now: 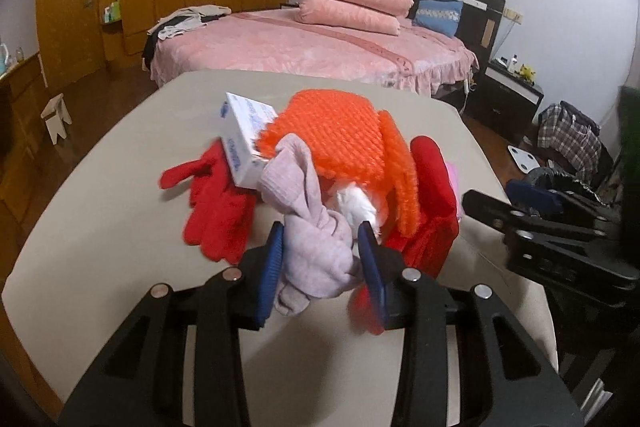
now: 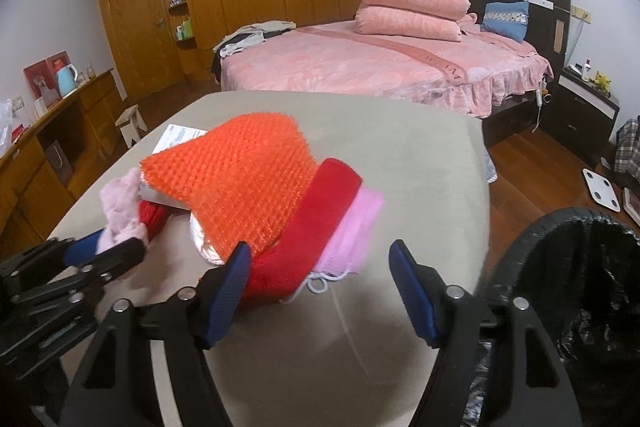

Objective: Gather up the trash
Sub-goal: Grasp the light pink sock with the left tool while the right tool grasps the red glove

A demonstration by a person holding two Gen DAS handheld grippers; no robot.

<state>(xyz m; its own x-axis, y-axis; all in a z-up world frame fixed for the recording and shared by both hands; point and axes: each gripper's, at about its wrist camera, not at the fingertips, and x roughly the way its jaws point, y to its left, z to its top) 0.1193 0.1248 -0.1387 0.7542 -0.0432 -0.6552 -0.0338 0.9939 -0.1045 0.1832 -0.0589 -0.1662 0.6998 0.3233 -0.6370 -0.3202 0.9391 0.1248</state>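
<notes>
On the beige table (image 1: 120,227) lies a pile: an orange foam net (image 1: 340,131), a white box with blue print (image 1: 248,135), a red glove (image 1: 216,211), a white tissue wad (image 1: 356,207), a red cloth (image 1: 432,187) and a pink mask (image 2: 352,227). My left gripper (image 1: 323,259) is shut on a lilac cloth (image 1: 316,247) at the pile's near edge. In the right wrist view the left gripper (image 2: 116,247) shows at the left with that lilac cloth (image 2: 120,207). My right gripper (image 2: 320,287) stands open, its pads either side of the mask's near corner and the red cloth's (image 2: 320,223) end, pressing on neither.
A bin lined with a black bag (image 2: 580,287) stands beside the table's right edge, close to my right gripper. Beyond the table is a pink bed (image 2: 380,67) with stacked pillows. A wooden sideboard (image 2: 48,155) and a small stool (image 2: 132,125) stand to the left.
</notes>
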